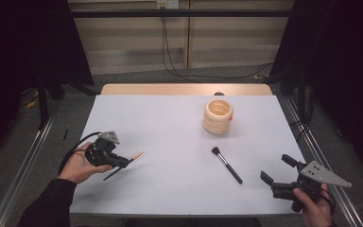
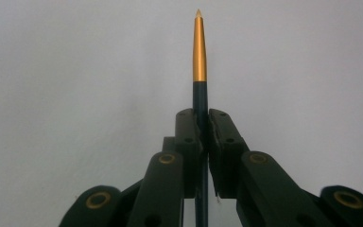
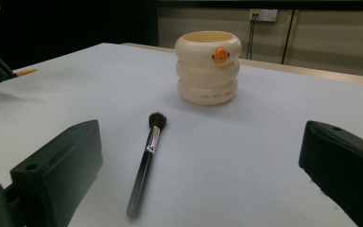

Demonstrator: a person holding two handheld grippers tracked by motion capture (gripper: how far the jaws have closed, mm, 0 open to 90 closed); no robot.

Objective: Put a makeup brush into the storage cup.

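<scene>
Each black hand-held gripper [image 1: 123, 163] carries brass-ringed screws, a grey three-cornered plate and a black cable; sleeves are black.

A cream ringed holder [image 1: 218, 116] with an orange badge stands upright on the white table [image 1: 170, 127]; a black makeup brush [image 1: 227, 164] lies near it — cables [image 1: 170, 52], apparently, cross the floor behind.

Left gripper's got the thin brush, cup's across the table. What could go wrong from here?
1. The left gripper pinches the thin dark brush with the gold ferrule on its narrow handle, so it might pivot or slip during a move.
2. The cream ringed cup stands free on the white table; a long brush arriving at a slant could catch its rim and tip it.
3. The open right gripper sits near the black-handled makeup brush and could nudge it.
</scene>
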